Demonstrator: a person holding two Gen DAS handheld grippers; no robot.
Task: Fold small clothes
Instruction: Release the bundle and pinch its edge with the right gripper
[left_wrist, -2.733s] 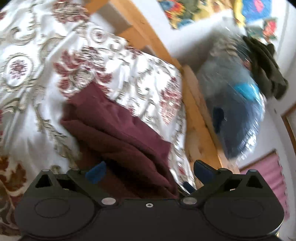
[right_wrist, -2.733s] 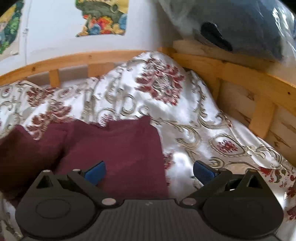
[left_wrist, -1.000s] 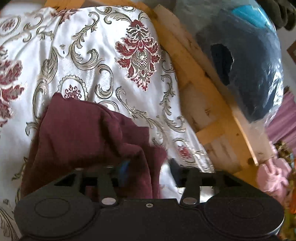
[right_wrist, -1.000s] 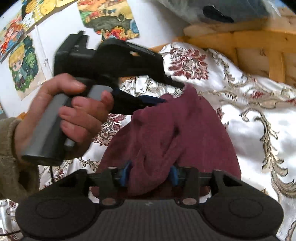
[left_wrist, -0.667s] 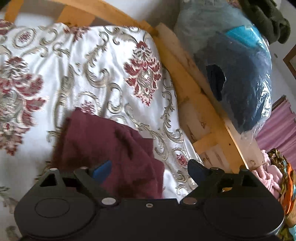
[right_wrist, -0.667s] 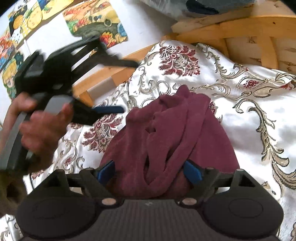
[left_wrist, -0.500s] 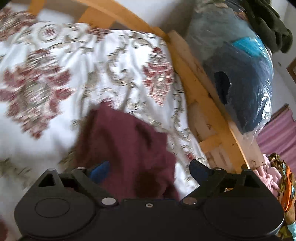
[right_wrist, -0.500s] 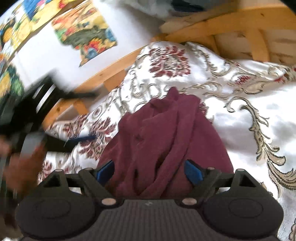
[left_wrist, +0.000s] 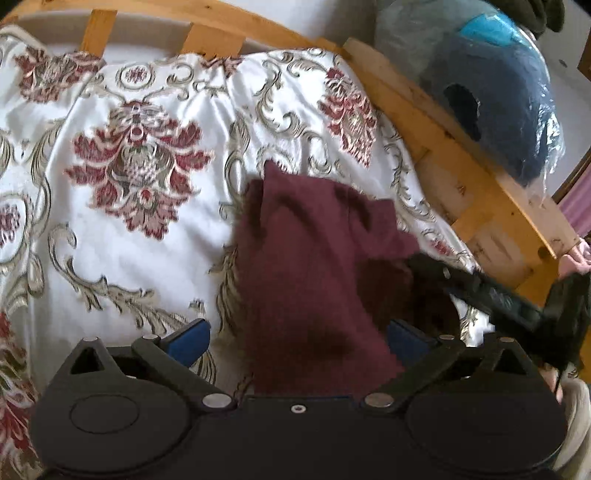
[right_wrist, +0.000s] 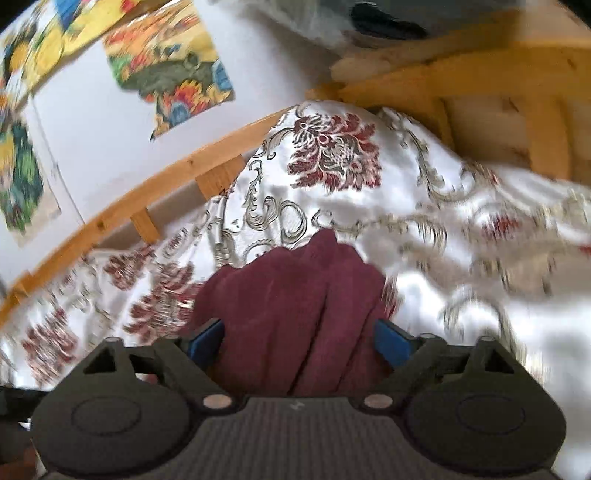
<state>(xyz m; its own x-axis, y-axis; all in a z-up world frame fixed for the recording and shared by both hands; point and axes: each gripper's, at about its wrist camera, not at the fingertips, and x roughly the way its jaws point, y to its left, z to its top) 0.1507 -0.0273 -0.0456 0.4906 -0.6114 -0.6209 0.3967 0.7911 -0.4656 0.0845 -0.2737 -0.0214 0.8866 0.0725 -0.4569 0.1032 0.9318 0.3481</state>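
Observation:
A dark maroon garment (left_wrist: 314, 266) lies folded and bunched on a white satin bedspread (left_wrist: 122, 236) with red and gold floral print. My left gripper (left_wrist: 295, 339) is open, its blue pads wide apart on either side of the garment's near end. The garment also fills the middle of the right wrist view (right_wrist: 295, 295). My right gripper (right_wrist: 299, 339) is open too, with the cloth lying between its spread pads but not pinched. The right gripper also shows at the right edge of the left wrist view (left_wrist: 517, 295).
A wooden bed frame (left_wrist: 461, 158) runs along the far and right sides. A plastic-wrapped dark blue bundle (left_wrist: 491, 88) sits on its corner. Colourful posters (right_wrist: 173, 66) hang on the white wall behind the bed.
Both grippers were shut on the maroon garment a second ago and have since opened and let it drop on the bedspread. The left gripper has drawn back and swung toward the headboard.

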